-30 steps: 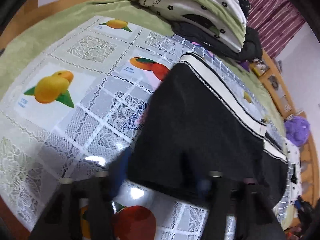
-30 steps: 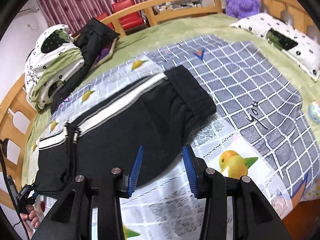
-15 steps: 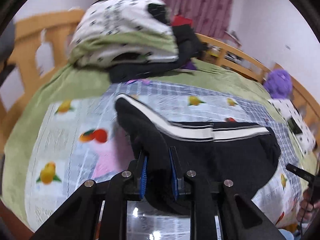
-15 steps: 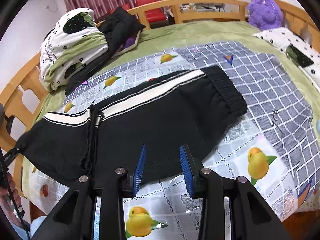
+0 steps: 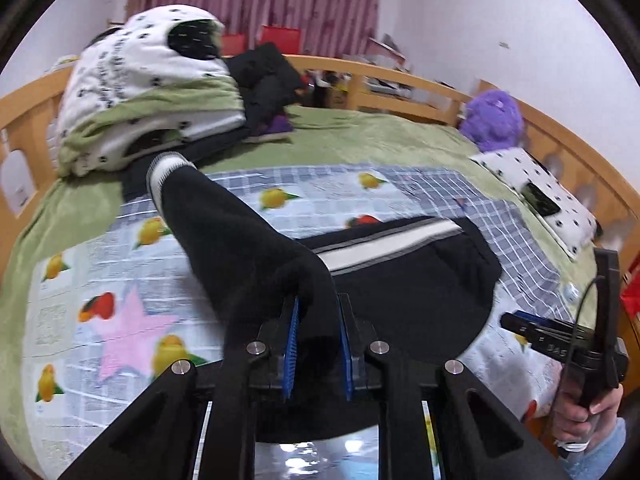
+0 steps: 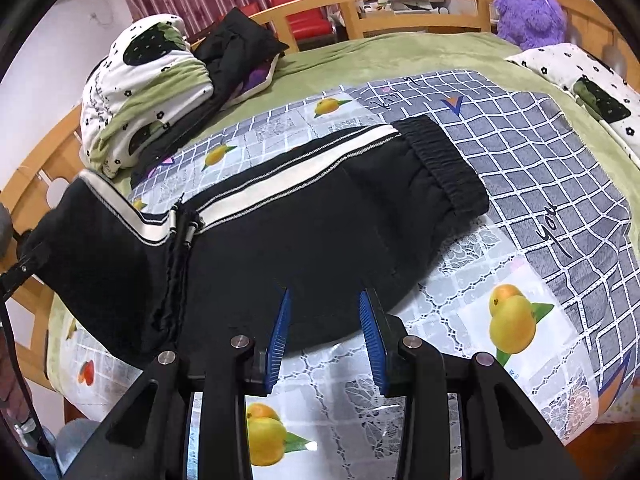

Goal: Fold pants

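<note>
Black pants with a white side stripe lie across a fruit-print cloth on the bed, waistband at the right. My left gripper is shut on the leg end of the pants and holds it lifted off the bed, so the fabric drapes up from the folded body. That lifted end shows at the left of the right wrist view. My right gripper is open and empty, just above the near edge of the pants. It also shows in the left wrist view, held by a hand.
A white and green bedding pile with a black jacket sits at the back left. A purple plush toy and a flowered pillow lie at the back right. A wooden bed rail surrounds the mattress.
My left gripper closed on the pants' leg end and lifted it up, swinging toward the waistband side. My right gripper stayed open near the front edge and narrowed slightly.
</note>
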`<state>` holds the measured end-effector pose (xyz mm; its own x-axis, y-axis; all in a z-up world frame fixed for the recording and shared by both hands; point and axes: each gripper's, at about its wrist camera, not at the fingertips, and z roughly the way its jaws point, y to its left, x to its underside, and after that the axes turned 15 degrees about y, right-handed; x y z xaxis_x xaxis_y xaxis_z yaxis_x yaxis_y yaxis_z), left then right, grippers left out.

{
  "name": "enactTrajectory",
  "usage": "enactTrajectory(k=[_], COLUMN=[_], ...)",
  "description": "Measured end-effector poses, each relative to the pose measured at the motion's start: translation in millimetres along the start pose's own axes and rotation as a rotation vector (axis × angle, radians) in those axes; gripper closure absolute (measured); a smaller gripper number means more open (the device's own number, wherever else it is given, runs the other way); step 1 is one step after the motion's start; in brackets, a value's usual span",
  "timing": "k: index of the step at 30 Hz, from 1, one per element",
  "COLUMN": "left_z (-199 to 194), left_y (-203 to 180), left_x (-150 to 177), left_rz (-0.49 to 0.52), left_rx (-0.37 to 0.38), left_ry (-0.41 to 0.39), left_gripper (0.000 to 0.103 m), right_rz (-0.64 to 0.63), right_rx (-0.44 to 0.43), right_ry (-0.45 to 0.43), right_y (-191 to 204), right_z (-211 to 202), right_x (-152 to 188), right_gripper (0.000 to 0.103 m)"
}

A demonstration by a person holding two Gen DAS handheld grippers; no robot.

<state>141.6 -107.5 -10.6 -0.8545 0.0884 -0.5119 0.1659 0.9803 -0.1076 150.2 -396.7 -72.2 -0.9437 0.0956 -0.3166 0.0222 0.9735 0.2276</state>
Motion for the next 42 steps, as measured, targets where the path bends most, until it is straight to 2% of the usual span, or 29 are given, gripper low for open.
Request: enactTrajectory(k=[3,7,14,17,18,20,21,22,30,35,40,42], left_z=[9.9,27.3,61.2,61.3,57.4,53.9,52.2,51.9,45.0,30.3,18.3,13.6], left_y=[-19.0,-33.1,-37.1,-33.2,-29.5,-22.5,-17.8,-12.9,15.0,22.7,33.6,39.7], left_x=[2.9,12.0,27.2,32.0,34.5,36.6,37.3,37.2,36.3,37.5,38.9,39.4], left_rz=[0.028,0.048,0.04,0.028,0.02,-0.007,-0.029,-0.055,-0.17,-0.172,-0.19,-0.207], left_rx=[0.049,0.154,0.275,0.299,0.305,0.318,0.321,0.319,0.248,0.161,0.079,0.08], left_ry=[0.028,0.088,0.195,0.199,0.187,0.176,0.171,0.165,0.095,-0.004,-0.078,-0.097], left_gripper=[0.087,0.088,0.088,0.087,0.083,0.067,0.052,0.045,0.046,0.047,0.048,0.049], right_rz=[-0.003,-0.01,0.017,0.004,-0.001,-0.016,-0.023,-0.03,-0.054,-0.081,-0.117,-0.12], right_rx=[-0.003,0.015,0.02,0.019,0.019,0.013,0.009,0.005,-0.057,-0.029,0.055,0.068], right_ry=[0.005,-0.005,-0.023,-0.019,-0.015,-0.004,0.001,0.006,0.017,-0.002,-0.046,-0.063], right_y=[-2.5,-5.2,-15.8,-11.3,-8.6,-0.7,3.0,6.6,46.4,69.9,82.3,82.1], right_z=[1.4,-1.5,-10.2,-8.5,-7.0,-3.2,-1.2,0.6,8.7,5.3,-7.4,-13.7], right_x=[1.8,1.9,-0.6,-1.1,-1.9,-4.2,-5.1,-6.5,-15.3,-13.6,-9.6,-8.2], right_gripper=[0.067,0.067,0.067,0.067,0.067,0.067,0.067,0.067,0.06,0.06,0.06,0.06])
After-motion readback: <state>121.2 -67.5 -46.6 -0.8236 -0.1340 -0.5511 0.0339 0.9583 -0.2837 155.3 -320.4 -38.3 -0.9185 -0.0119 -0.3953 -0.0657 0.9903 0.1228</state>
